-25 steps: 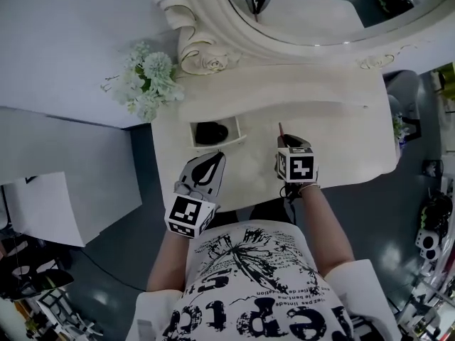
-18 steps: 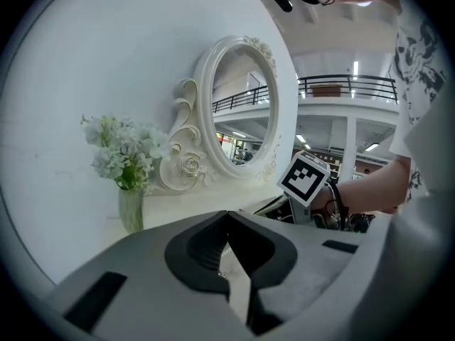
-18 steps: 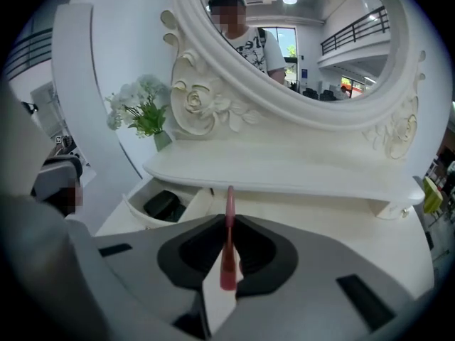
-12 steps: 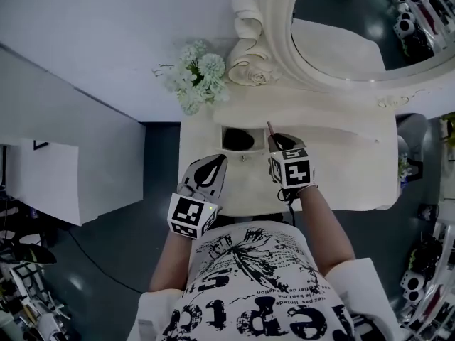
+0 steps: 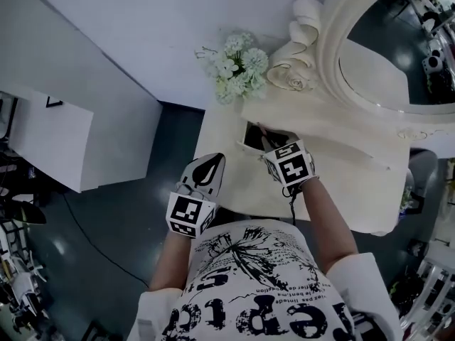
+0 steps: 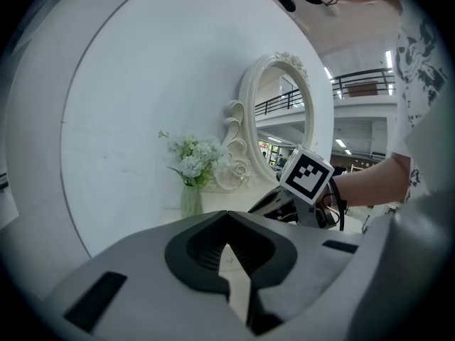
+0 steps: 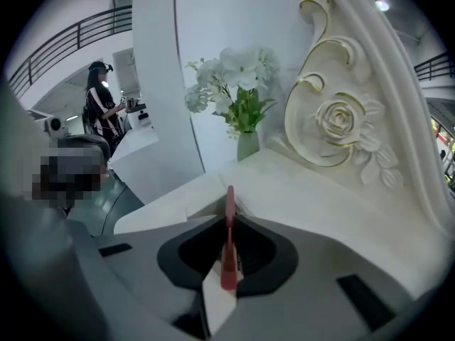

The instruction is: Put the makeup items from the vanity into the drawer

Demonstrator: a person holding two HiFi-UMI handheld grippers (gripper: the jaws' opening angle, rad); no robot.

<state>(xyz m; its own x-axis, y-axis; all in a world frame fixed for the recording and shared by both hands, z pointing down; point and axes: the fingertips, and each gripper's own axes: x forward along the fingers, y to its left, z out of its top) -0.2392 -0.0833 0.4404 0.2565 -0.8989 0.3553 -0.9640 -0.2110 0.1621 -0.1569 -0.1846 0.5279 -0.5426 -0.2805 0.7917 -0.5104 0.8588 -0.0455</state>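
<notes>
Slim red makeup pencil, pinched in the right gripper's closed fingers over the cream desk's open drawer, should go low inside before release; the left gripper's fingers sit closed, empty

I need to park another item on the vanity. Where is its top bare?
Bare: the vanity top right of the right gripper, between the mirror frame and the front edge. Crowded: the left end, with the flowers, the open drawer and the gripper's red pencil.

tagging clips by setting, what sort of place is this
Probably a staged dressing corner inside a big hall, not a home: white vanity, oval mirror, flower vase, and a railed upper gallery.
</notes>
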